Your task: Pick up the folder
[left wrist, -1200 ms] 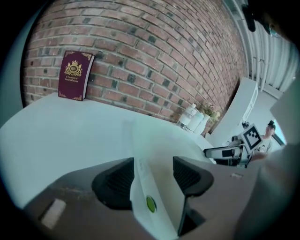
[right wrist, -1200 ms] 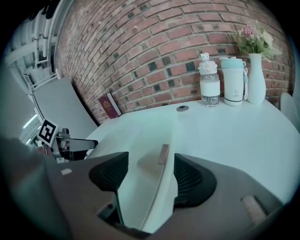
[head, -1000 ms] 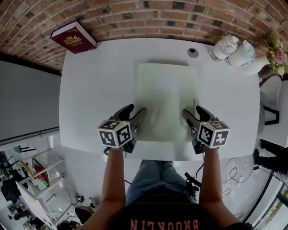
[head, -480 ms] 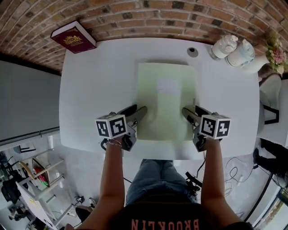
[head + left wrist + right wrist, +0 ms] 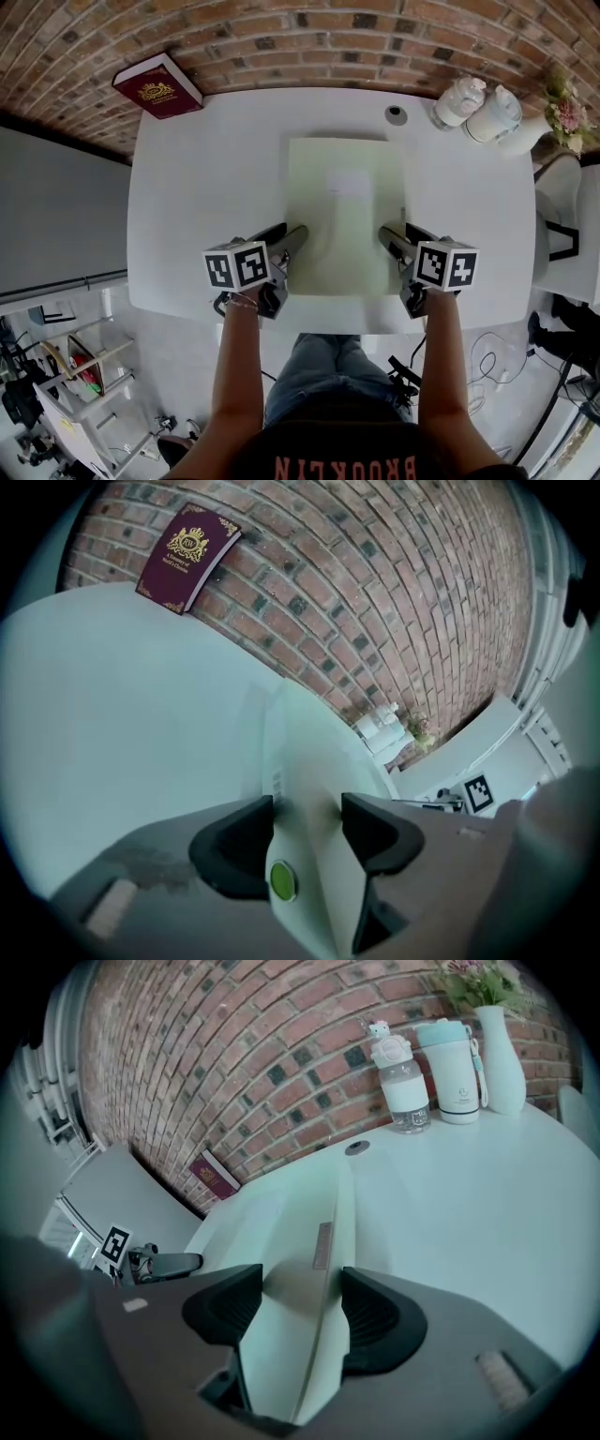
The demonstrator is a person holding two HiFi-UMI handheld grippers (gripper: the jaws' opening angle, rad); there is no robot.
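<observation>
A pale green folder lies flat on the white table, its long side running away from me. My left gripper is at the folder's near left edge and my right gripper at its near right edge. In the left gripper view the folder's edge, with a green snap button, runs between the jaws of the left gripper. In the right gripper view the folder runs likewise through the right gripper. Both pairs of jaws have just been closing but still stand wide, with no pad pressing the thin folder.
A dark red book leans at the brick wall at the table's far left corner. Two bottles and a white vase with flowers stand at the far right. A small round grey disc lies behind the folder.
Both grippers have rolled on the spot, so their marker cubes now face up more squarely. Their jaws have narrowed a little around the folder's edges. The folder has not moved.
</observation>
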